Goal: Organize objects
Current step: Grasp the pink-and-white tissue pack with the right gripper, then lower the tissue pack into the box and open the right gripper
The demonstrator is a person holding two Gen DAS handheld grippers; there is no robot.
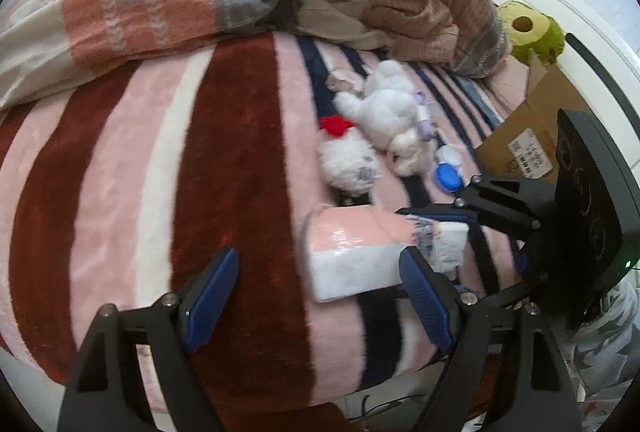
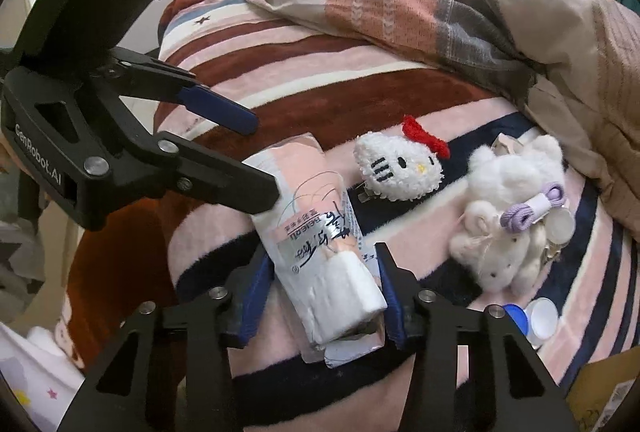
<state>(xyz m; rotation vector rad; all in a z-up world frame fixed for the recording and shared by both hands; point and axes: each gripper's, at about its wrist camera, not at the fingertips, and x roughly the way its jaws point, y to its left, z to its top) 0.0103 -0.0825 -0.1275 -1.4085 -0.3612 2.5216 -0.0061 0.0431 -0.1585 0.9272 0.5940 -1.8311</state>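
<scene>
2 tongs: right tongs point(image 2: 320, 288) clamp tissue pack point(image 2: 320, 232) to lift off bed point(image 2: 360, 80); left tongs point(image 1: 316, 296) wide, empty, steadying nearby.

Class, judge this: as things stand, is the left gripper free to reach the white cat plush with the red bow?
Probably yes: the left gripper is open and empty, and only striped blanket lies between it and the cat plush.

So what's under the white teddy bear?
The white teddy bear lies on the striped blanket, which shows all around it. A clear round lid pokes out at its side. Anything tucked right beneath the teddy is hidden by its fur.
</scene>
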